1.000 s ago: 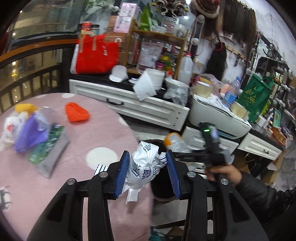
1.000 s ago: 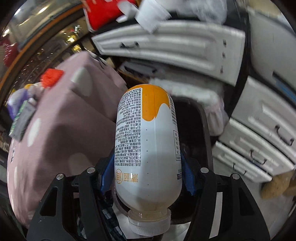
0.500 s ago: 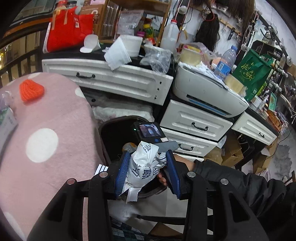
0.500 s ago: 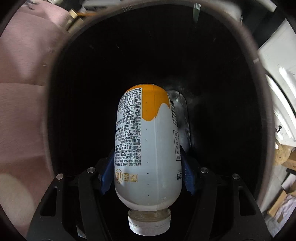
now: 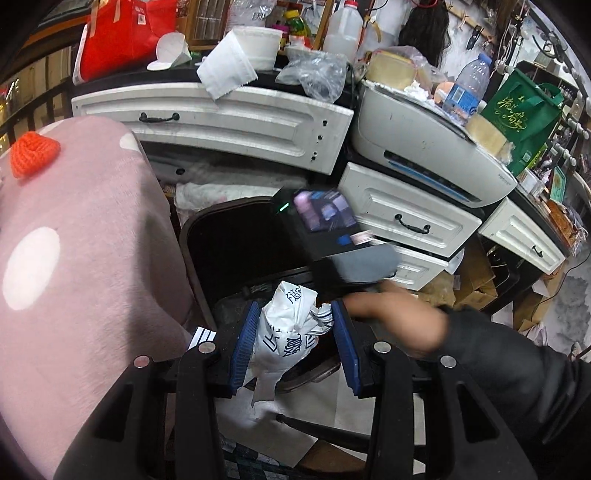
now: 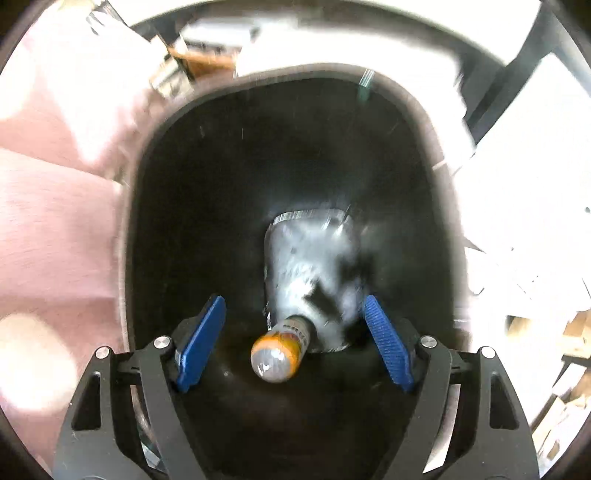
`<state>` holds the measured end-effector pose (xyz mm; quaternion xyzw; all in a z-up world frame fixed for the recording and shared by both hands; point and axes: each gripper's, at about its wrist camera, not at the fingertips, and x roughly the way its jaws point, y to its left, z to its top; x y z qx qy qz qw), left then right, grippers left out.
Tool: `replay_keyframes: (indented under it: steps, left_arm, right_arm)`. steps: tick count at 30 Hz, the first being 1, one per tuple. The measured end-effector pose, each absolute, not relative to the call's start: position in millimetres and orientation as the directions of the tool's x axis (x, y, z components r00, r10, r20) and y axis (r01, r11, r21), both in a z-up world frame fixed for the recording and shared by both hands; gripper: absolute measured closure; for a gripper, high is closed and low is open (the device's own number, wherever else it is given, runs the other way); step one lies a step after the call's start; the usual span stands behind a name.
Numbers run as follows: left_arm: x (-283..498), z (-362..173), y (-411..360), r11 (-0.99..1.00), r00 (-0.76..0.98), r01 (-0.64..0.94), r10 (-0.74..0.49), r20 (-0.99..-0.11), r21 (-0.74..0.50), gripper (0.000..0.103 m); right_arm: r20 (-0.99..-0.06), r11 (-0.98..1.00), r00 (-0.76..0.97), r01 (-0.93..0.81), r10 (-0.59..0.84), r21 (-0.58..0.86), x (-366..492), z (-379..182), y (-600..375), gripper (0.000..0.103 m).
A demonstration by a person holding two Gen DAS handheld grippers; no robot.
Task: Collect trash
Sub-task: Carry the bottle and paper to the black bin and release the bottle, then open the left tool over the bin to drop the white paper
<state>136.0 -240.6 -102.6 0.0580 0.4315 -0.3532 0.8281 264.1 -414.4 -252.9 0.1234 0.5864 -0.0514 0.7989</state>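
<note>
The right gripper (image 6: 293, 341) has just been opening wide over the bin (image 6: 155, 155); the bottle (image 6: 279, 350) lies loose inside. The left gripper (image 5: 293, 345) clamps a crumpled wrapper (image 5: 286, 328) near the bin's rim.

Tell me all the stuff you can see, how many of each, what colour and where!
bottle: one, white and orange, down inside the bin
bin: one, black, beside the pink table
crumpled wrapper: one, white with dark print, between the left gripper's pads
pink table cover: one, pink with white dots, left
knitted piece: one, orange, on the table cover
red bag: one, on the counter
printer: one, white, on the drawers
green bag: one, right of the printer
left gripper: shut on the wrapper
right gripper: jaws just opened, nothing between them, over the bin
</note>
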Motion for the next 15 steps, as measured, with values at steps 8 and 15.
replay_keyframes:
  steps: [8, 15]
  left_arm:
    - [148, -129, -264, 0.752, 0.35, 0.629, -0.498, -0.793, -0.195, 0.062]
    - [163, -154, -289, 0.771, 0.341, 0.616, -0.447, -0.827, -0.163, 0.062]
  right_arm:
    - [-0.825, 0.915, 0.563, 0.36, -0.057, 0.182, 191, -169, -467, 0.024]
    - [-0.757, 0.868, 0.621, 0.471, -0.201, 0.156, 155, -140, -492, 0.022]
